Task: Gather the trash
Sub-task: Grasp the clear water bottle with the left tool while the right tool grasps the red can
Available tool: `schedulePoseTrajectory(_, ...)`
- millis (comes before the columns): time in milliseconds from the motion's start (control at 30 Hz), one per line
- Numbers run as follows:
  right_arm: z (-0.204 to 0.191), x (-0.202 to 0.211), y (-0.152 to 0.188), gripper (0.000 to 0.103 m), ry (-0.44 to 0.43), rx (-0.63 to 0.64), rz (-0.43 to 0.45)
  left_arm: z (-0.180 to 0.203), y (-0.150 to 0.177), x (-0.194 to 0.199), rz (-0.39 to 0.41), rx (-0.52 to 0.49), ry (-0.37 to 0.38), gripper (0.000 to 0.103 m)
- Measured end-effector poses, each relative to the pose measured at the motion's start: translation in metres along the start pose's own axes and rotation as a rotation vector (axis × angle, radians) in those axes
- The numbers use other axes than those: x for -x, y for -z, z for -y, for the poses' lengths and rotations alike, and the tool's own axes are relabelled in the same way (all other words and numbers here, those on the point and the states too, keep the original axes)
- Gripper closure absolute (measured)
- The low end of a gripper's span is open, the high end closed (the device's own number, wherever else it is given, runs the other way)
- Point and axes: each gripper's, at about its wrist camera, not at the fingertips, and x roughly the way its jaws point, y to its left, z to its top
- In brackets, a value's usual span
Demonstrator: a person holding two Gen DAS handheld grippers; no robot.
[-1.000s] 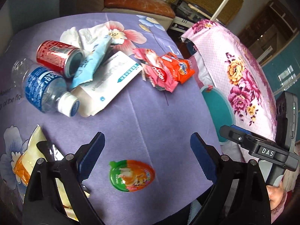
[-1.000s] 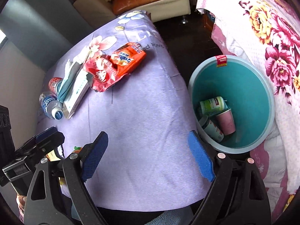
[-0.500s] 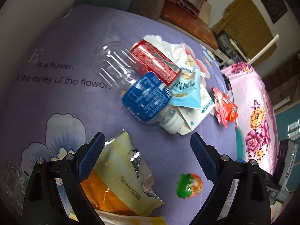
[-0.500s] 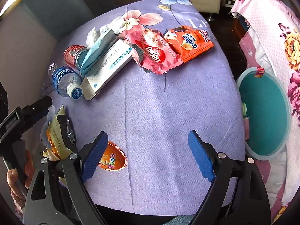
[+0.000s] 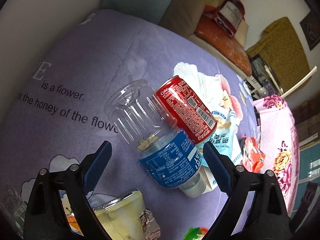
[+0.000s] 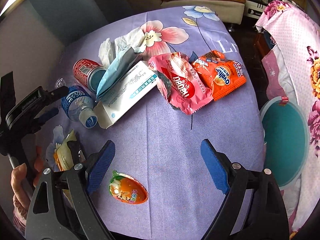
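Observation:
Trash lies on a purple flowered tablecloth (image 6: 170, 140). In the left wrist view my left gripper (image 5: 156, 158) stands open over a clear plastic bottle with a blue label (image 5: 170, 162), its jaws either side of the bottle and apart from it. A red cola can (image 5: 186, 110) leans against the bottle. In the right wrist view my right gripper (image 6: 158, 164) is open above bare cloth, with an orange egg-shaped jelly cup (image 6: 128, 190) just inside its left finger. A white carton (image 6: 128, 92), pink wrapper (image 6: 180, 84), orange wrapper (image 6: 220, 74) and tissue (image 6: 120, 44) lie farther back.
A teal bin (image 6: 284, 146) stands on the floor off the table's right edge, beside a pink flowered cloth (image 6: 296, 50). A yellow foil packet (image 5: 124, 216) lies near the front left. A hand (image 6: 20, 182) holds the left gripper's handle. A sofa (image 5: 220, 38) stands behind the table.
My left gripper has swung left from the jelly cup to the bottle and can, rolling as it went. My right gripper has moved left from the bin to over the table.

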Motion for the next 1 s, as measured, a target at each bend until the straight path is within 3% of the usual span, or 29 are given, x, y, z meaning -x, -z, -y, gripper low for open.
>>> schedulePoseTrajectory(167,0.003,0.001,-0.01,0.02,-0.01,-0.011,0.009,0.006,-0.003,-0.014,-0.005,-0.015,-0.049,0.01)
schedulePoseTrajectory(400,-0.003,0.003,-0.02,0.02,-0.02,0.009,0.019,0.01,0.0,-0.028,-0.026,-0.068,-0.068,0.01)
schedulePoseTrajectory(567,-0.015,0.0,-0.031,0.02,-0.007,0.043,0.013,-0.009,0.004,-0.032,-0.069,-0.109,-0.052,0.011)
schedulePoseTrajectory(633,-0.024,-0.003,-0.037,0.02,0.005,0.071,0.008,-0.017,0.003,-0.026,-0.053,-0.136,-0.039,0.02)
schedulePoseTrajectory(667,-0.029,-0.004,-0.041,0.02,0.012,0.089,0.008,-0.02,0.003,-0.023,-0.052,-0.155,-0.033,0.031)
schedulePoseTrajectory(1000,-0.114,-0.037,-0.093,0.02,0.009,0.315,-0.019,-0.06,-0.014,-0.017,-0.081,-0.202,0.037,0.031)
